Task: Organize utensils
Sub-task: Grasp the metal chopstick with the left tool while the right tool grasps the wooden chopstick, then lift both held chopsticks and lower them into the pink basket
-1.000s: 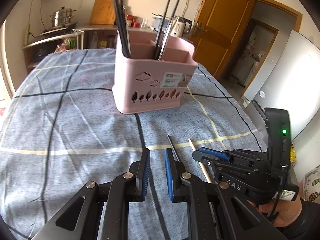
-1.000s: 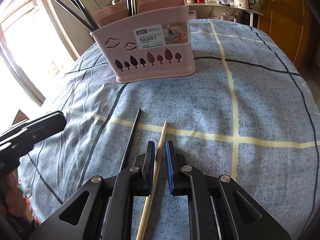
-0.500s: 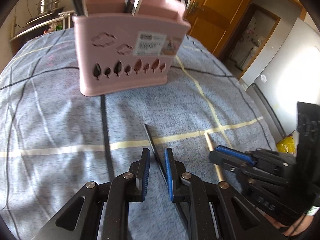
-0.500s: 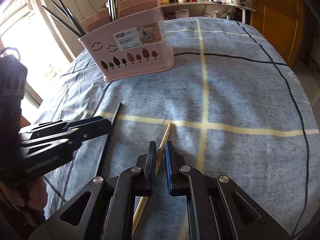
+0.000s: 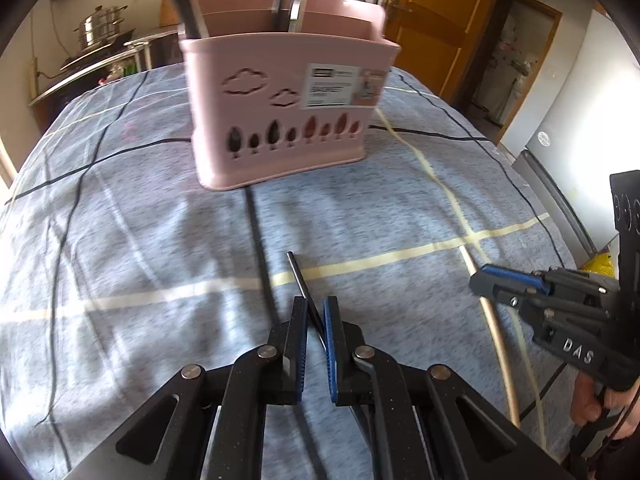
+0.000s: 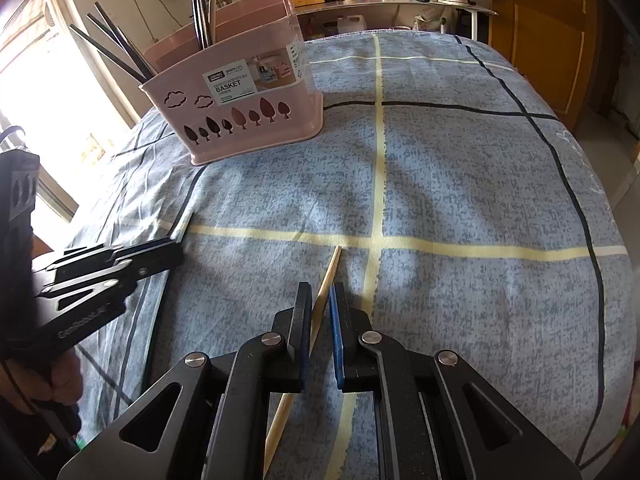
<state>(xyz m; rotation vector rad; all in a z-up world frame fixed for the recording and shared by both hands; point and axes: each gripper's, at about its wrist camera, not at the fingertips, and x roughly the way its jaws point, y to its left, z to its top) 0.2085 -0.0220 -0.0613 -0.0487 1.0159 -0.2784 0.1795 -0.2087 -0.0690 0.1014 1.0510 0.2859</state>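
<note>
2 grippers work low over a blue checked cloth (image 6: 460, 168) on the table. The left gripper (image 5: 316, 320) has its fingers (image 5: 298, 340) drawn narrow around a black chopstick (image 5: 300, 280); the jaws have just been closing, and the stick runs between the blue pads with its tip poking out toward the far side. Whether the pads press on it already I cannot tell from the picture alone, but the gap is nearly gone. The right gripper (image 6: 320, 312) has its fingers (image 6: 340, 332) narrow too, on either side of a pale wooden chopstick (image 6: 326, 280) that lies slanted on the cloth, its far tip at a yellow stripe and its near end passing under the gripper. A small gap shows beside the wood on the right pad.

Far from both, left of centre in the right view, stands a pink basket (image 6: 248, 120), upright, with several dark chopsticks (image 6: 116, 48) leaning out of its compartments. A hand (image 5: 600, 408) grips the right gripper's handle at the right edge of the left view.
</note>
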